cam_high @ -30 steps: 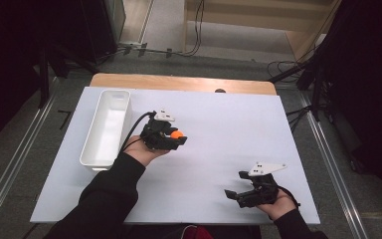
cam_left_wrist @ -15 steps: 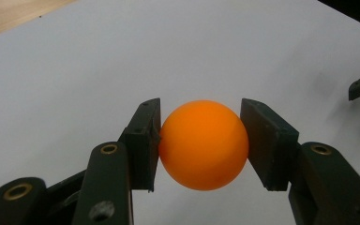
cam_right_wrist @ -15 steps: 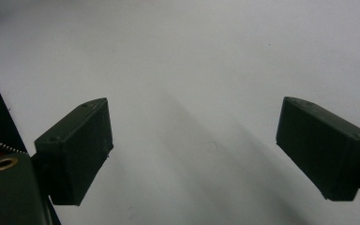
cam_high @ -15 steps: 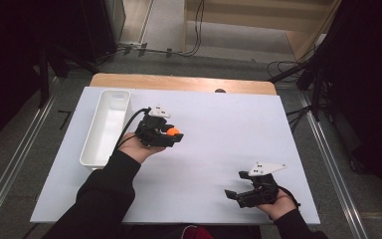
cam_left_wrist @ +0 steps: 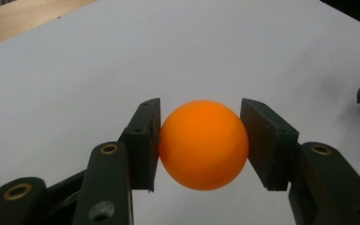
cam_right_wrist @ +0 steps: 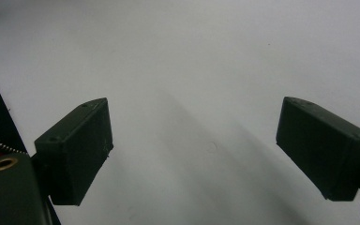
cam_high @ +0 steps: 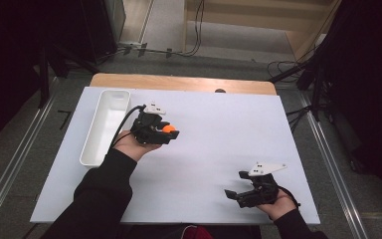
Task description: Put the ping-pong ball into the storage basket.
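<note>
A dark room with cables on a grey floor is surrounding a white tabletop (cam_high: pixel 204 149) with a wooden strip along its far edge; in the high view a long white tray (cam_high: pixel 104 127) is lying near the left edge, lengthwise toward the far side; just to its right the left tool (cam_high: pixel 170 132) is sitting in a hand whose dark sleeve is coming in from the bottom, and it is clamping an orange ball (cam_high: pixel 168 129) above the white surface, near the tray but apart from it; well apart, near the lower right corner, the right tool (cam_high: pixel 235 194) is resting in the other hand with its jaws standing apart, a grey three-cornered plate on top.

In the left gripper view the left tool (cam_left_wrist: pixel 200 140) is pressing its two black pads against both sides of the orange ball (cam_left_wrist: pixel 203 144), which is sitting squarely between them; the white tabletop (cam_left_wrist: pixel 122 56) is lying behind it.

In the right gripper view the right tool (cam_right_wrist: pixel 194 145) is holding its jaws wide apart with nothing between them, over the bare white tabletop (cam_right_wrist: pixel 192 56), where a soft shadow is falling.
</note>
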`<action>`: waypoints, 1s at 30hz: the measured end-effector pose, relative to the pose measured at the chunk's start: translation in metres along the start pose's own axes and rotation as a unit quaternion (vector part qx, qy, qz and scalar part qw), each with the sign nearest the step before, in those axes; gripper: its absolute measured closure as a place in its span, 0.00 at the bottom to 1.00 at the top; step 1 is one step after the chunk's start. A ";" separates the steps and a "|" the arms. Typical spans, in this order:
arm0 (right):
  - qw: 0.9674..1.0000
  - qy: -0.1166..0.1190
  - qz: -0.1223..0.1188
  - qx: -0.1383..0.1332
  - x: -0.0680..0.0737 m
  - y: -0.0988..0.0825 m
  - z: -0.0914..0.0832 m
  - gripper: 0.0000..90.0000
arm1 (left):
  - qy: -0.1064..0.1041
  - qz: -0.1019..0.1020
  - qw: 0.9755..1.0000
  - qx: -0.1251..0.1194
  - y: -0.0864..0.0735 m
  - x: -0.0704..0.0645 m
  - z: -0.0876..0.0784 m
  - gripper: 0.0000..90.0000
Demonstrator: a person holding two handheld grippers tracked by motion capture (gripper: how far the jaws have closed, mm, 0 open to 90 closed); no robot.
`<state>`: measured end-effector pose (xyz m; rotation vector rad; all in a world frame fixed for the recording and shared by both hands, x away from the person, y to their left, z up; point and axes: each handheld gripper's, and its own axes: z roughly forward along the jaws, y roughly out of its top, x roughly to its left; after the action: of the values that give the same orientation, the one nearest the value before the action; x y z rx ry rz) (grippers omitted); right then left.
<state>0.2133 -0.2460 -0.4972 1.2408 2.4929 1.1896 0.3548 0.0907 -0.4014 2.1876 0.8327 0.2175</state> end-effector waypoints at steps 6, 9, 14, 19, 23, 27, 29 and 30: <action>1.000 0.001 -0.001 0.000 0.000 0.000 0.000 0.11 | 0.007 -0.004 1.000 -0.002 0.000 0.007 -0.006 0.55; 1.000 0.001 -0.002 0.001 0.000 0.000 0.000 0.11 | 0.009 -0.006 1.000 -0.001 0.000 0.009 -0.008 0.55; 1.000 0.000 0.000 0.001 0.000 0.000 0.000 0.11 | 0.013 -0.009 1.000 0.002 0.000 0.014 -0.012 0.55; 1.000 0.002 0.000 0.000 0.000 0.000 0.000 0.11 | 0.013 -0.019 1.000 -0.001 0.000 0.018 -0.016 0.56; 1.000 0.000 0.002 0.001 0.000 0.000 0.000 0.11 | 0.017 -0.023 1.000 0.001 -0.001 0.024 -0.020 0.55; 1.000 -0.001 -0.001 0.000 -0.001 0.000 0.000 0.11 | 0.025 -0.023 0.999 0.001 -0.001 0.026 -0.021 0.55; 1.000 0.000 0.000 0.000 -0.001 0.000 0.000 0.11 | 0.029 -0.022 0.999 0.004 -0.001 0.028 -0.023 0.55; 1.000 0.001 0.001 0.002 0.000 0.000 0.000 0.11 | 0.030 -0.025 0.999 0.003 -0.002 0.030 -0.023 0.56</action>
<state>0.2134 -0.2461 -0.4968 1.2451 2.4960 1.1877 0.3678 0.1246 -0.3899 2.1723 0.9217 0.2565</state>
